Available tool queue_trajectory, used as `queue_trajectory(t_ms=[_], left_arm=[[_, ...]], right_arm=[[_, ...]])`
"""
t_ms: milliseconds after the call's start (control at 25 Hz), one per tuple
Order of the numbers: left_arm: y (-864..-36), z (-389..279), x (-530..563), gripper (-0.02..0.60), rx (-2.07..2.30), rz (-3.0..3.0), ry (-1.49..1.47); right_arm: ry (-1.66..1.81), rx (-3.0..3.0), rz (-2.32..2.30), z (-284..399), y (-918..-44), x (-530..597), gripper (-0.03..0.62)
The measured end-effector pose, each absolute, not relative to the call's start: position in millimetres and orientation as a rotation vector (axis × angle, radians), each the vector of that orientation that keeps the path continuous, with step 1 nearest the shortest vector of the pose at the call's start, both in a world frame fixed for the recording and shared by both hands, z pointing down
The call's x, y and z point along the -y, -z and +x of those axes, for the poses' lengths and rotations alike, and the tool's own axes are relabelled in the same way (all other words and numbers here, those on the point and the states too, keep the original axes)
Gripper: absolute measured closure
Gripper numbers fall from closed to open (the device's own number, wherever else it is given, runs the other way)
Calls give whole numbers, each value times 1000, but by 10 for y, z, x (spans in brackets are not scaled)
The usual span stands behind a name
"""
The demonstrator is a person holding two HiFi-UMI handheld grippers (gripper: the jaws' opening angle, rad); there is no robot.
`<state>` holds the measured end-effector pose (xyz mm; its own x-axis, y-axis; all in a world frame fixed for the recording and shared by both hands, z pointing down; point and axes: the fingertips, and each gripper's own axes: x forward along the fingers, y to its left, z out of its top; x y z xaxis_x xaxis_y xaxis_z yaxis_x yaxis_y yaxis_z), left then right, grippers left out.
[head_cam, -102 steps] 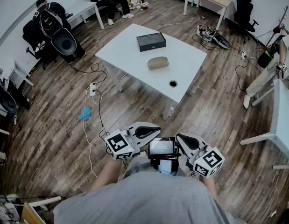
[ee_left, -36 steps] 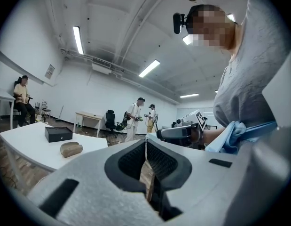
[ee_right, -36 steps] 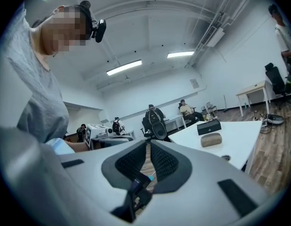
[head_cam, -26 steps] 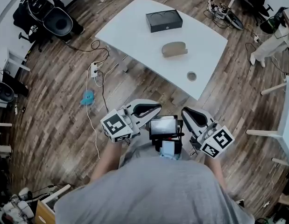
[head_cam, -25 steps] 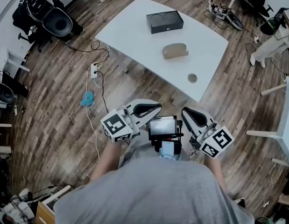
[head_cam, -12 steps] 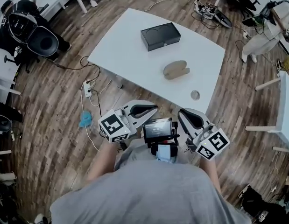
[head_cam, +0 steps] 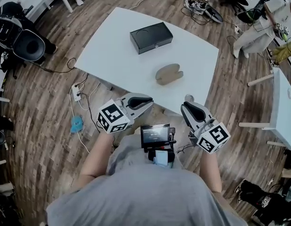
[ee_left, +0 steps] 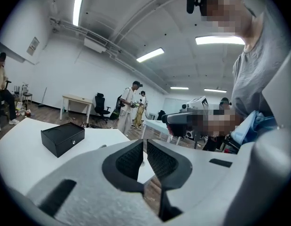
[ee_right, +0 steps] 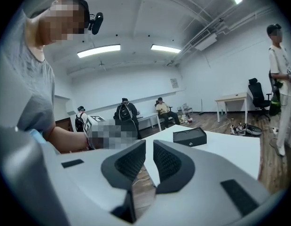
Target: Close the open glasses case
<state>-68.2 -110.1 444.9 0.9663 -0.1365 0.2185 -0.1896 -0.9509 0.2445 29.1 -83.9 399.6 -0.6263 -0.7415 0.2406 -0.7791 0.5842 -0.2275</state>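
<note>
I hold my left gripper point(head_cam: 146, 100) and right gripper point(head_cam: 186, 108) with jaws together and empty, just short of the white table point(head_cam: 112, 55). The tan glasses case point(head_cam: 169, 74) lies on it, slightly agape, near a black box point(head_cam: 151, 37).

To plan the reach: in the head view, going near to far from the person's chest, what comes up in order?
small screen → glasses case → black box
</note>
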Motion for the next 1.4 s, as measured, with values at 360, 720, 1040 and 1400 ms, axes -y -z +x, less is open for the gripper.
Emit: queue_trajectory(t_ms=[360,720,1040,1400], left_arm=[[-4729,-353,1666,560,432,2827,-397],[-5078,-216,2270,552,710,2795,-506],[-5671,-97,2577,408,717,2681,-718],[-6212,4,2703,423,612,2629,-913]], right_arm=[[-303,2590,1005,593,-4187,1617,559],[-135,2348,793,791,-4842,2364,511],[33,2084,607,928,-5571,2874,513],[9,1933,487,995,-6165,3115,511]])
